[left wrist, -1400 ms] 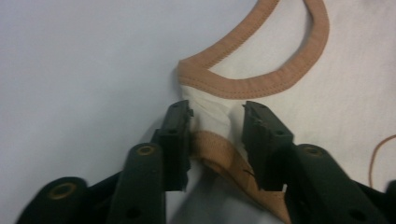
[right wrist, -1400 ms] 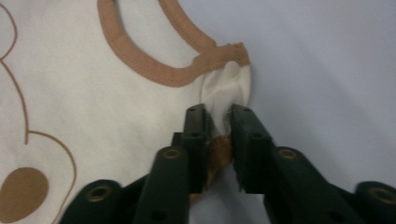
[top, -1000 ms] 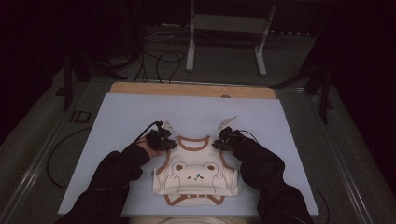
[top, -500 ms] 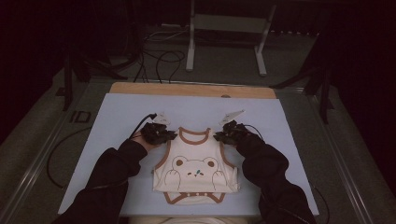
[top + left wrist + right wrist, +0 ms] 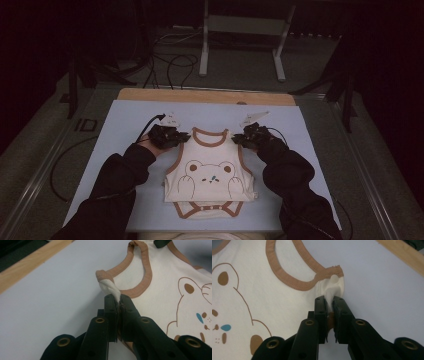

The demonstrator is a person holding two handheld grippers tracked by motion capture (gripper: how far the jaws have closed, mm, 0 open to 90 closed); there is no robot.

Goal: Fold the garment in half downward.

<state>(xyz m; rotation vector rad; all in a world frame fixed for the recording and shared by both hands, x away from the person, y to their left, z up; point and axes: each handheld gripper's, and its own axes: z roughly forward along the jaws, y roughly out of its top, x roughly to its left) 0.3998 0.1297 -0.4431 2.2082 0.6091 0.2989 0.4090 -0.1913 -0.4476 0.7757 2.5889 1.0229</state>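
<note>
A person is gripping a cream baby bodysuit (image 5: 211, 175) with a bear print at both shoulder straps, the garment lying face up near the front edge of a pale blue mat (image 5: 125, 115) on the table. The left gripper (image 5: 176, 137) is pinching the fabric of one strap, its jaws clamped together on a twisted fold of cloth. The right gripper (image 5: 242, 138) is doing likewise, its jaws squeezing a bunched fold of the other strap.
</note>
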